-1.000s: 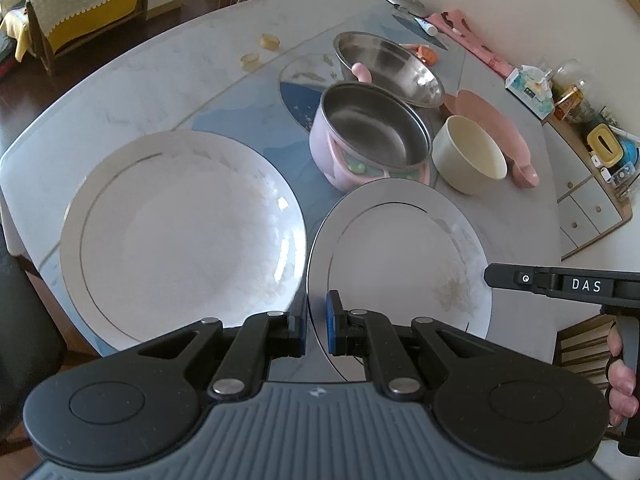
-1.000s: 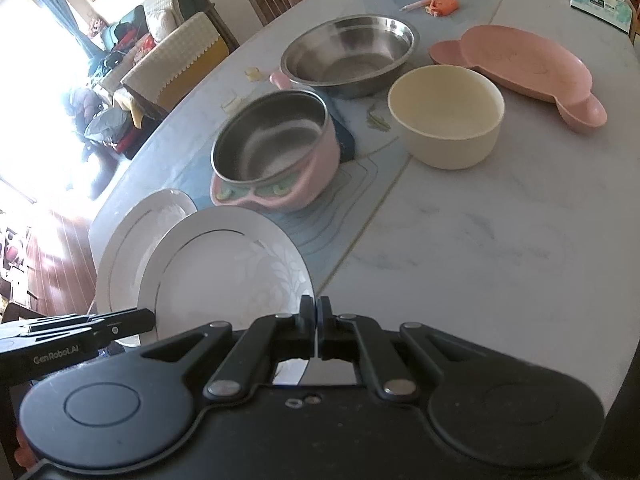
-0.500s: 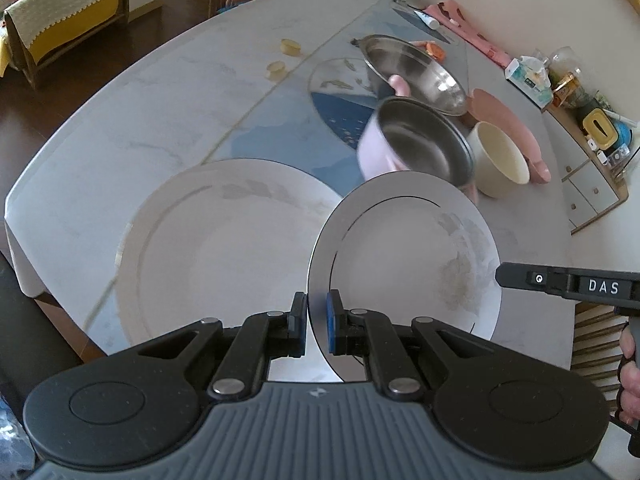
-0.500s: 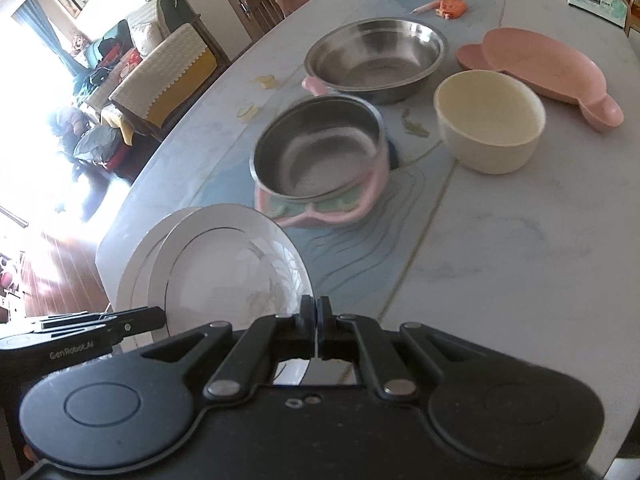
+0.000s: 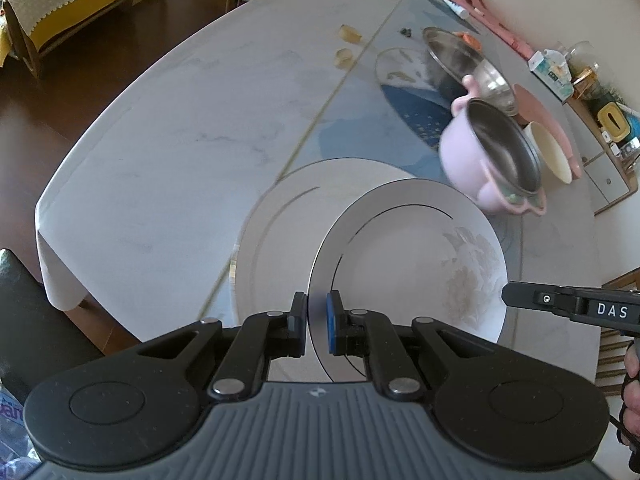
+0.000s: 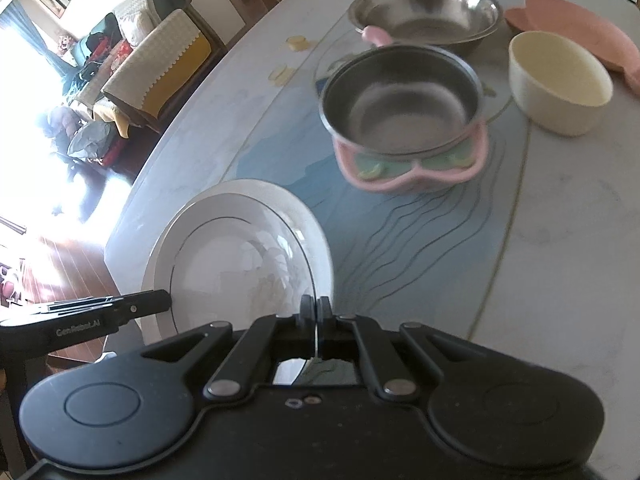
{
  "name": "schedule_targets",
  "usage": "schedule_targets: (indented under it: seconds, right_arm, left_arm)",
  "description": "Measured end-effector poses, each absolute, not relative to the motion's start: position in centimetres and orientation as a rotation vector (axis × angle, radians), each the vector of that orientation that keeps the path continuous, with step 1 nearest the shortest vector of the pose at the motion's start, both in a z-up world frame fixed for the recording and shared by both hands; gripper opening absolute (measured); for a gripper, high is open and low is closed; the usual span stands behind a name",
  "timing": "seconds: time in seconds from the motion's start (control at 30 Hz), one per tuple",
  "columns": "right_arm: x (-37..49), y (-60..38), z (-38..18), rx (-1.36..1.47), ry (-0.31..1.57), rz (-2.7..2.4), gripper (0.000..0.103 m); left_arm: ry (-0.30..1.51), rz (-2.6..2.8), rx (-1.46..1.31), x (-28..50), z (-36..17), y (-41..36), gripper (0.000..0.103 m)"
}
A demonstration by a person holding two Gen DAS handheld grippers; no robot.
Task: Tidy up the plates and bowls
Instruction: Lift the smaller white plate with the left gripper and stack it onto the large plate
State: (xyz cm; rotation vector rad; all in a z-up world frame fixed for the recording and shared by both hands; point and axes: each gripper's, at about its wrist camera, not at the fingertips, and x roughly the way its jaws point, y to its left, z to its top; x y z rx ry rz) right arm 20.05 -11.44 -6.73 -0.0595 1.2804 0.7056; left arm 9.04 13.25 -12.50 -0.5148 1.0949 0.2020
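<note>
Carried across within the last second, small white round gold-rimmed plate (image 5: 408, 264), nipped at opposite rims by left gripper (image 5: 317, 320) and right gripper (image 6: 315, 312), now overlapping large white round plate (image 5: 280, 240): judged nearly stacked, only lowering and release left.

The left gripper (image 5: 317, 322) is black, with two round bumps on its wide body and a grey part with lines across it. It has shiny silver screws, and one finger has a blue pad (image 5: 332, 320). The right gripper (image 6: 315, 312) is all black with silver screws too. From the side it shows white letters, "DAS". A hand (image 5: 632, 384) holds its handle.
</note>
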Motion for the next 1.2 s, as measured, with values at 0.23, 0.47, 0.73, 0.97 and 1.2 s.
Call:
schedule_targets:
  seconds: [0.23, 0.47, 0.73, 0.97, 1.2]
  right_arm:
    - [19.8, -10.0, -8.1, -0.035, 1.316, 0.655, 0.002]
    - [19.4, -9.8, -8.9, -0.015, 1.341, 0.595, 0.002]
    - [19.5, -9.5, -9.3, -0.019, 1.368, 0.538, 0.002]
    - [19.4, -9.5, -9.3, -0.011, 1.382, 0.508, 0.003]
    - [19.6, -9.0, -9.4, 0.001, 1.390, 0.497, 0.010]
  left_arm:
    - [1.129, 0.164, -0.480, 9.7, -13.6, 14.9, 0.008]
    - [1.172, 0.124, -0.431, 10.9, -13.9, 15.2, 0.008]
    - [1.231, 0.090, -0.411, 12.2, -14.2, 15.3, 0.009]
    - [1.267, 0.072, -0.415, 13.0, -14.1, 15.6, 0.009]
    - [1.287, 0.042, -0.417, 13.1, -14.2, 16.0, 0.009]
